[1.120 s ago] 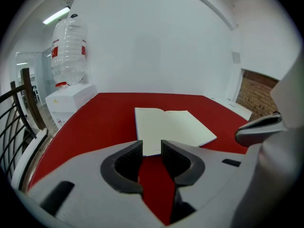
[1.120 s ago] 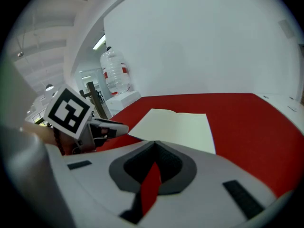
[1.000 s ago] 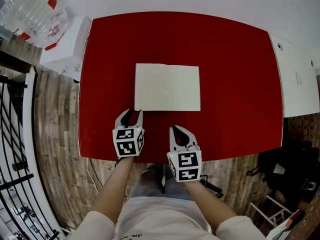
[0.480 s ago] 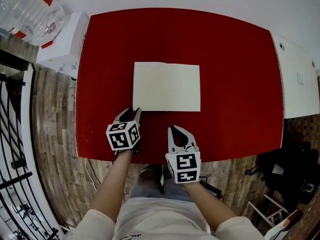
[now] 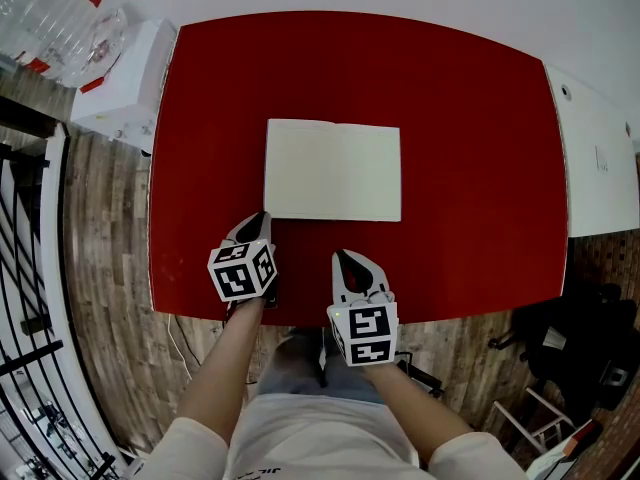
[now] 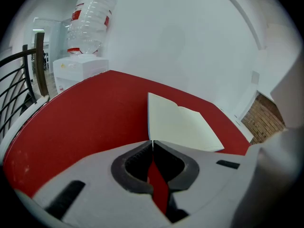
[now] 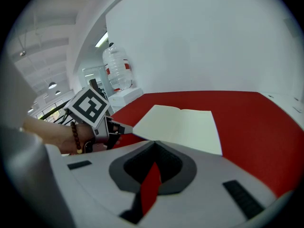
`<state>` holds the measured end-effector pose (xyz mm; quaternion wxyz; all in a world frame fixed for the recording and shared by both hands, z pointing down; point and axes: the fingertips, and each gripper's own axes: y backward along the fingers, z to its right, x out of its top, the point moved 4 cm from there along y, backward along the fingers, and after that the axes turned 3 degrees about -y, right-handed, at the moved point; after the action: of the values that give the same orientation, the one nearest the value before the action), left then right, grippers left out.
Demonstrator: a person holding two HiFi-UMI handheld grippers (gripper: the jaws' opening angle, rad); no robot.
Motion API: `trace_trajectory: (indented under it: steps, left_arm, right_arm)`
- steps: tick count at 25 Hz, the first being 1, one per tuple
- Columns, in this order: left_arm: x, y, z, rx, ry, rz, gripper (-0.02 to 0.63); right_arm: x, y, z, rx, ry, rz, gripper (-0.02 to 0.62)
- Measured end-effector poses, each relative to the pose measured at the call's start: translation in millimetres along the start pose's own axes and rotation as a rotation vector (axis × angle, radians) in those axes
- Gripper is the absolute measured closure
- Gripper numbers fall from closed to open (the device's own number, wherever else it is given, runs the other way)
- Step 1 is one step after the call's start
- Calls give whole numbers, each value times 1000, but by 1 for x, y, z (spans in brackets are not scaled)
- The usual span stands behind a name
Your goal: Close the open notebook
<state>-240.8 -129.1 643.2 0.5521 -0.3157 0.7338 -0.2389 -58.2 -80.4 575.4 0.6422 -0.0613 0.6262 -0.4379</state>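
The open notebook (image 5: 333,169) lies flat on the red table (image 5: 470,148), cream pages up; the left gripper view (image 6: 183,125) and the right gripper view (image 7: 183,122) show it too. My left gripper (image 5: 260,218) sits at the notebook's near left corner. Its jaws have just been closing and now meet at the tips (image 6: 152,142). No page shows between them, only red table behind. My right gripper (image 5: 345,258) hovers shut and empty (image 7: 154,142) near the table's front edge, short of the notebook.
A white water dispenser (image 5: 125,78) with a large bottle (image 5: 60,18) stands off the table's left far corner. A white counter (image 5: 600,158) adjoins the right side. A black railing (image 5: 25,268) runs along the far left, over wood flooring.
The left gripper's jaws were spread apart a second ago and are now closed. It has rolled and sunk slightly at the notebook's corner. The right gripper has stayed put.
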Motion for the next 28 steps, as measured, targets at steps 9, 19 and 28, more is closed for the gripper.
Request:
trace_trajectory:
  steps: [9,19,28]
  left_arm:
    - [25,29,26,-27,-58,71,594]
    - [58,53,112,-172,-170,118,595]
    - [58,46,154,-221,-240,120,595]
  right_arm:
    - [3,4,7,-11,-6,11,591]
    - [9,17,22,-39,-37,42,591]
    - [0,31,49,-86,-83,55,591]
